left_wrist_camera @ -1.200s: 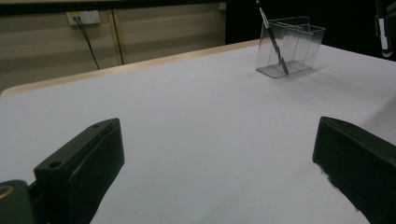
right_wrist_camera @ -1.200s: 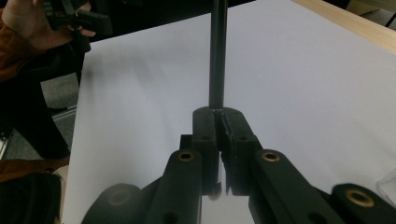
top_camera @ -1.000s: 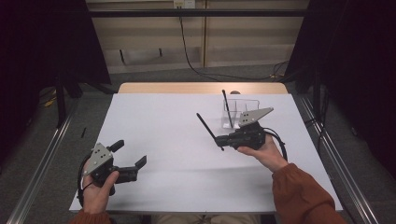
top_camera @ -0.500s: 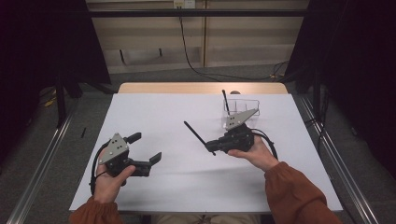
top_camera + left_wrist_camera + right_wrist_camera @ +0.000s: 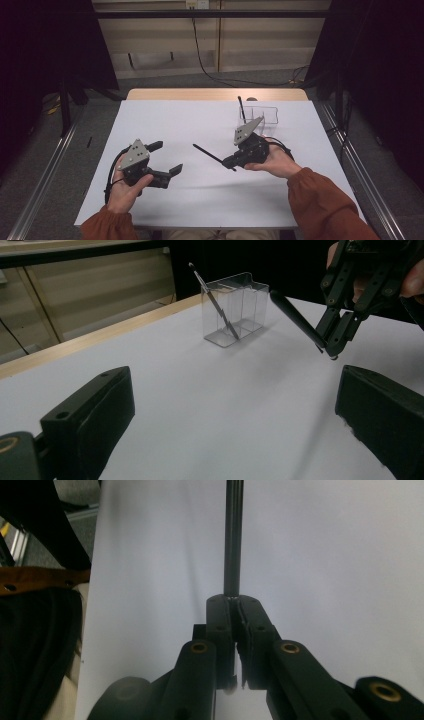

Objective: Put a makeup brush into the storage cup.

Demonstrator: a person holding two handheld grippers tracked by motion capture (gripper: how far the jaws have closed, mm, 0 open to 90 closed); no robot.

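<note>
The black pen's (image 5: 233, 535) far end runs off the top edge.

From above the person's side, the high view looks forward and down over the whole bench (image 5: 165, 120). The left gripper view sits low, facing the clear holder (image 5: 235, 310), shared with the high view. The right gripper view looks closely along its jaws, seemingly leftward across the white surface.

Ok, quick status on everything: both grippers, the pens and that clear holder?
left gripper: open, nothing between its jaws, above the table.
right gripper: shut on the black pen, held off the sheet.
black pen: clamped at one end, sticking out past the jaws.
clear holder: upright on the white sheet.
second pen: leaning inside the clear holder.
</note>
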